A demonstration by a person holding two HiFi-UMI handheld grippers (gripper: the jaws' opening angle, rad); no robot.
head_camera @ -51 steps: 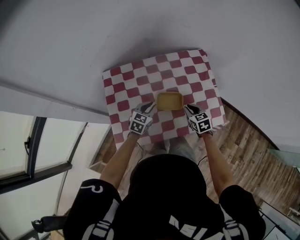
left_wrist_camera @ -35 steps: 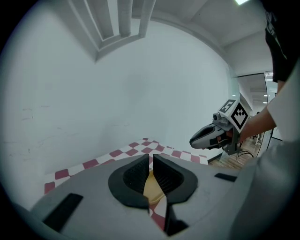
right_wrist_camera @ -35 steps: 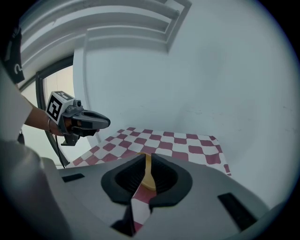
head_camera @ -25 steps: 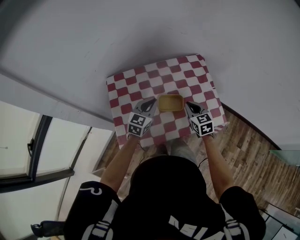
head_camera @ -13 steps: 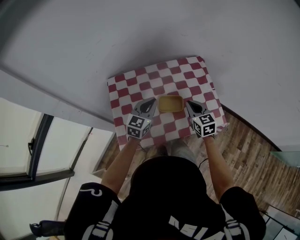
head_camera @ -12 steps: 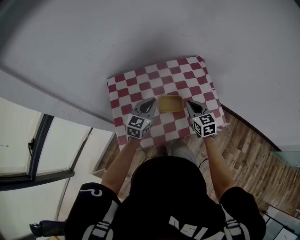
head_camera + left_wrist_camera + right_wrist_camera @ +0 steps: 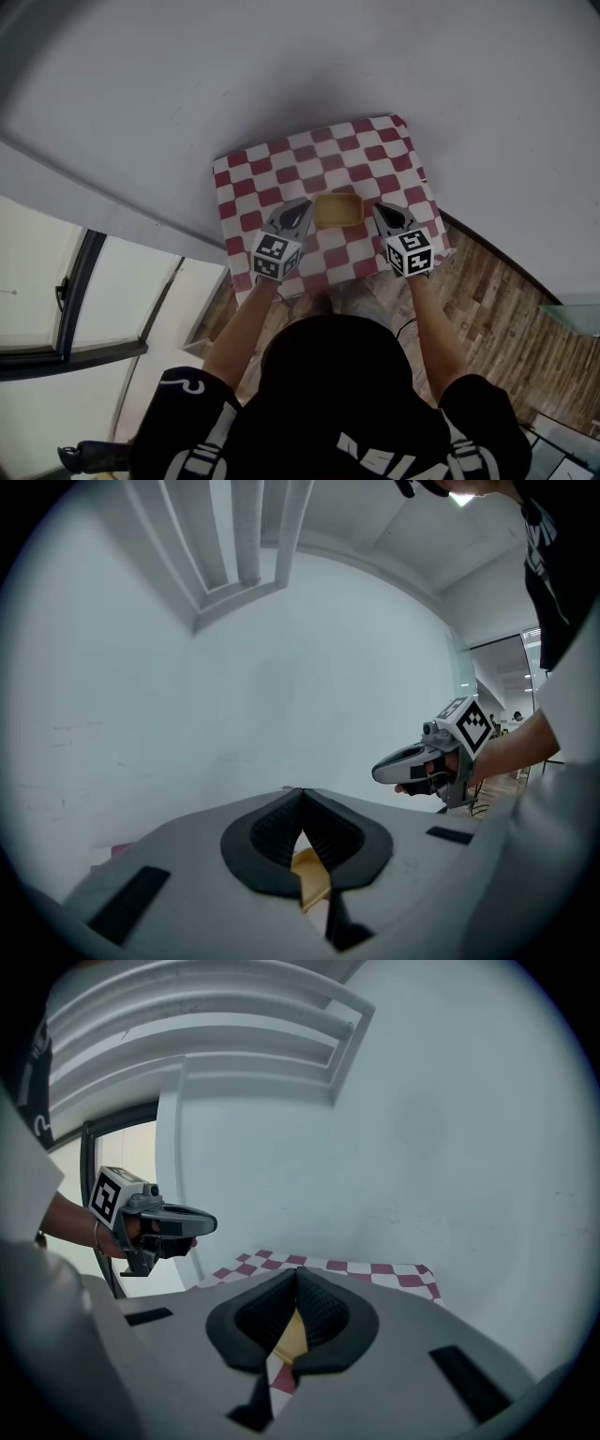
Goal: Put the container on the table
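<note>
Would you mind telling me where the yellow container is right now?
In the head view the yellow container rests on the checked table, towards its near edge, between the left gripper and the right gripper.

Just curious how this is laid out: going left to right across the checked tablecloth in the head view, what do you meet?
Grey left gripper with a black-and-white marker cube → shallow yellow container → grey right gripper with its own marker cube.
</note>
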